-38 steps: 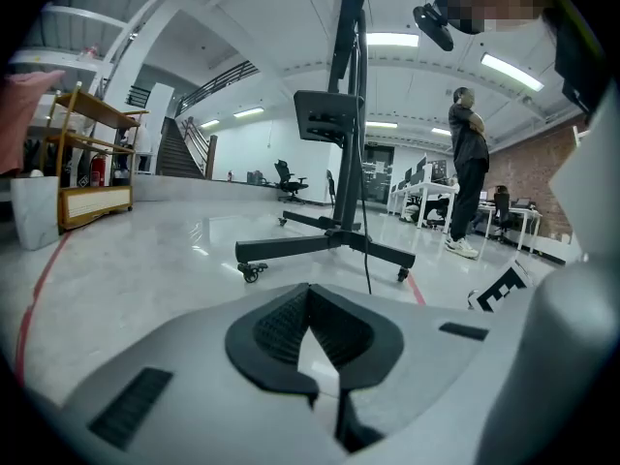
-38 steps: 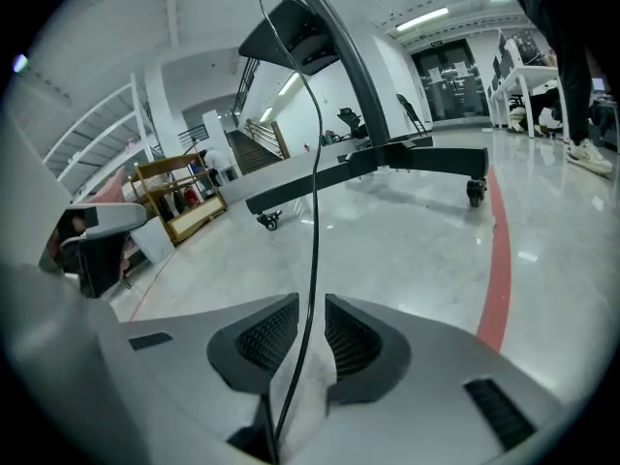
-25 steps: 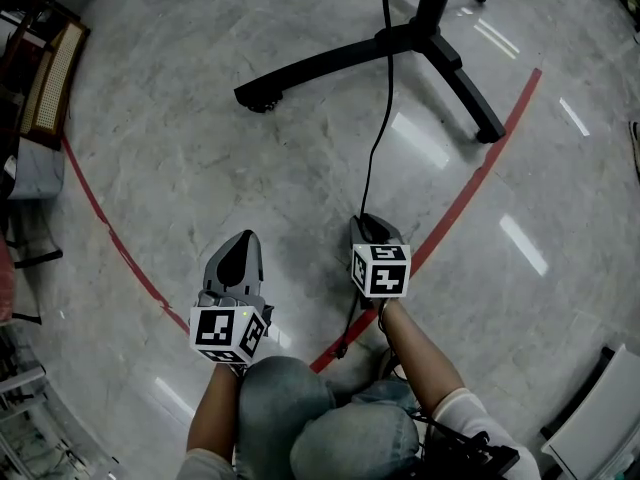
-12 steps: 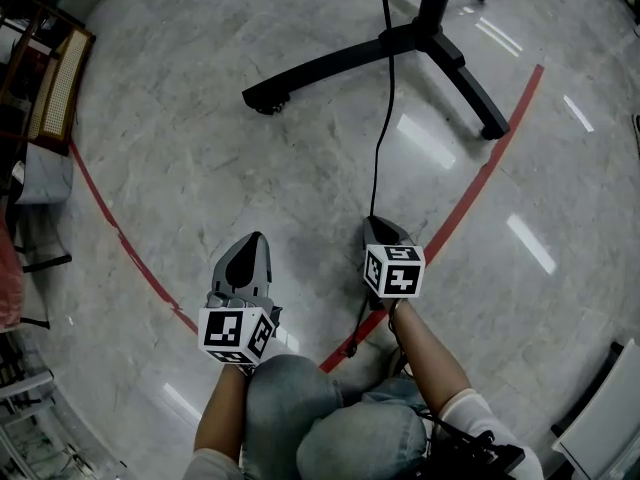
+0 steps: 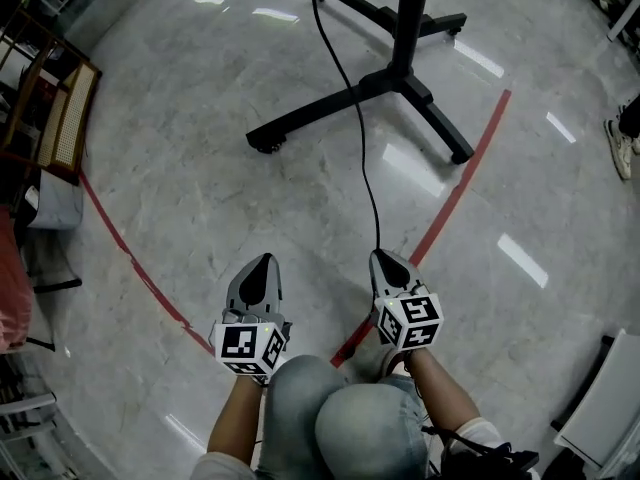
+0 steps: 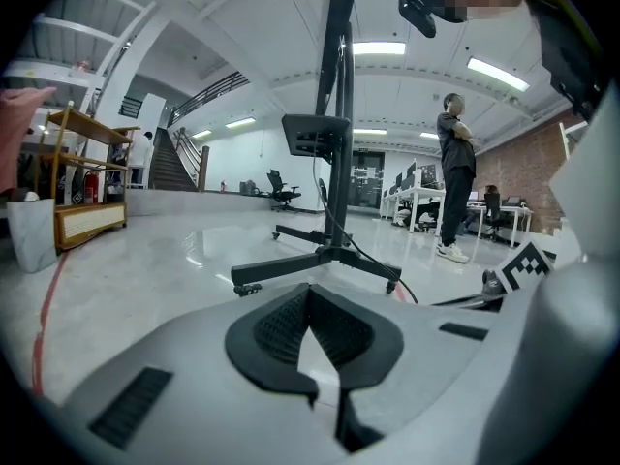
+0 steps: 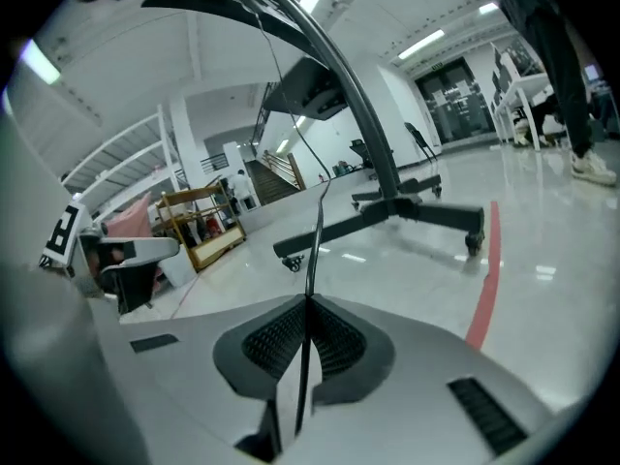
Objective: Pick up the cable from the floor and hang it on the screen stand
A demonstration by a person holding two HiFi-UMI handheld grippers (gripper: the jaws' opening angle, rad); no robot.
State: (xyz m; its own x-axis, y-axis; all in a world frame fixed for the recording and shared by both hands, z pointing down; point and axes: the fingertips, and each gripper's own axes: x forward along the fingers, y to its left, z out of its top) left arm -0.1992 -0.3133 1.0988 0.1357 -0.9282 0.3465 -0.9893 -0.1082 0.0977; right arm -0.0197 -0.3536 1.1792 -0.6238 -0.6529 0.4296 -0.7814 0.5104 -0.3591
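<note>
I'm working over a grey polished marble floor [image 5: 180, 168]. The biggest thing on it is the black metal screen stand [image 5: 400, 78], a central column on splayed legs with castors, standing ahead of me. A curved line of red tape [image 5: 470, 168] runs across the floor between me and the stand's base.

The thin black cable [image 5: 365, 168] is the thing I'm after. It leaves my right gripper [image 5: 385, 258], rises toward the stand and passes out of the top of the head view to the left of the column. In the right gripper view it stands as one taut strand between the ribbed pads, so that gripper is clamped on the cable. My left gripper [image 5: 262, 263] sits just beside the right one. Its jaws are closed together with nothing between them.

I judge the cable to be light, limp and smooth-jacketed. It should drape easily over a bracket but could slide through a pinch or fall off a shallow ledge. I'd keep hold some way from the loose end and use the left gripper to gather slack.

I can read no brand or writing. Each gripper's cube carries only black-and-white square markers.
</note>
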